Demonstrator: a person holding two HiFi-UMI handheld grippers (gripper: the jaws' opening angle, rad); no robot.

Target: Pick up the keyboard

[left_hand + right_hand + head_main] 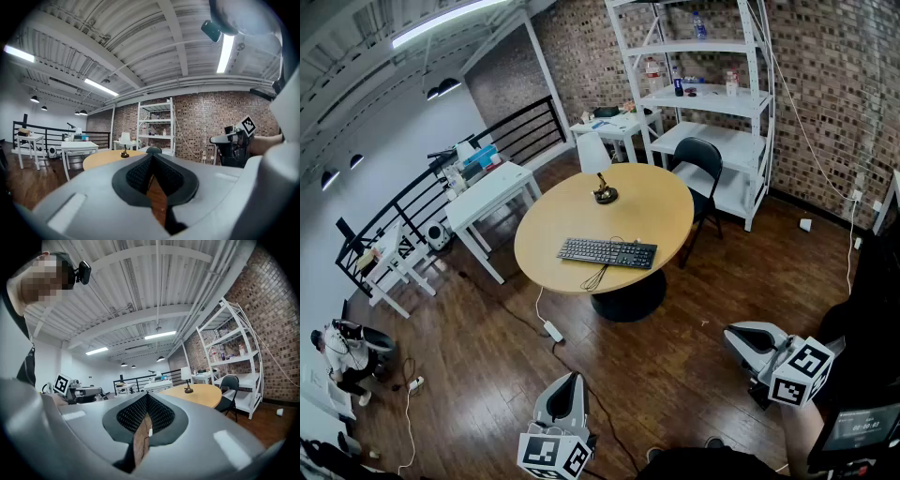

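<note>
A black keyboard (607, 252) lies near the front edge of the round wooden table (581, 211), its cable hanging off the edge. My left gripper (574, 378) is held low over the floor, well short of the table, with its jaws shut and nothing between them. My right gripper (730, 332) hovers to the right of the table, also shut and holding nothing. In the left gripper view the jaws of the left gripper (152, 157) meet, with the table (105, 157) far ahead. The right gripper (147, 396) shows the same in its own view. Neither gripper view shows the keyboard.
A small dark ornament (605, 194) stands mid-table. A black chair (698, 161) and a white shelf unit (712, 98) are behind it, and white side tables (487, 192) stand to the left. A power strip (553, 330) and cable lie on the wooden floor. A person (337, 354) crouches far left.
</note>
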